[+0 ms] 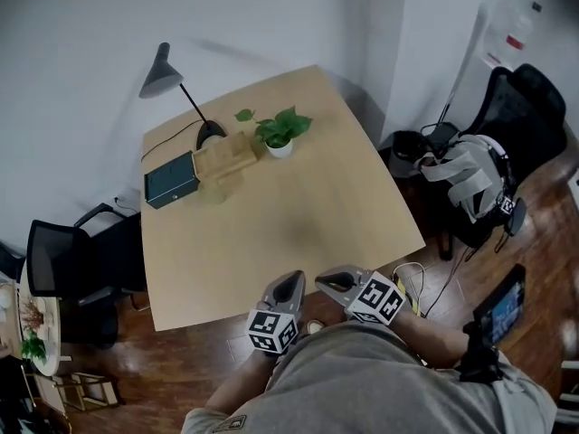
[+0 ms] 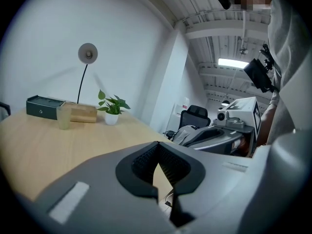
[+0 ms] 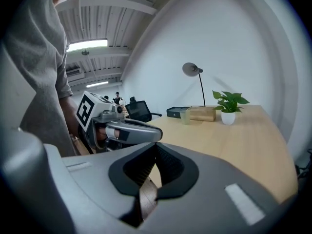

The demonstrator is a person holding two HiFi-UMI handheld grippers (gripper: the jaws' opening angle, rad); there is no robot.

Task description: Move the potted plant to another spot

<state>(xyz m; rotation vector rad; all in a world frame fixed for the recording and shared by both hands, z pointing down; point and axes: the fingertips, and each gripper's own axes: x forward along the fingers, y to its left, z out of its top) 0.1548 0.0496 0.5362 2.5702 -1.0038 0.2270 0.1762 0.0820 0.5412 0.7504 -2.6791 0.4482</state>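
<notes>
A small green potted plant (image 1: 279, 132) in a white pot stands at the far side of the light wooden table (image 1: 298, 215). It also shows in the left gripper view as the plant (image 2: 111, 110) and in the right gripper view as the plant (image 3: 227, 106). My left gripper (image 1: 291, 283) and right gripper (image 1: 331, 281) hover side by side at the table's near edge, far from the plant. Both are shut with nothing between the jaws. In its own view the left gripper (image 2: 157, 143) has its tips touching, as does the right gripper (image 3: 156, 144).
Left of the plant lie a wooden block (image 1: 224, 155), a pale cup (image 1: 214, 189), a dark green box (image 1: 171, 179) and a black desk lamp (image 1: 167, 75). A black chair (image 1: 63, 260) stands at the left, another chair with clothes (image 1: 493, 152) at the right. A wall runs behind the table.
</notes>
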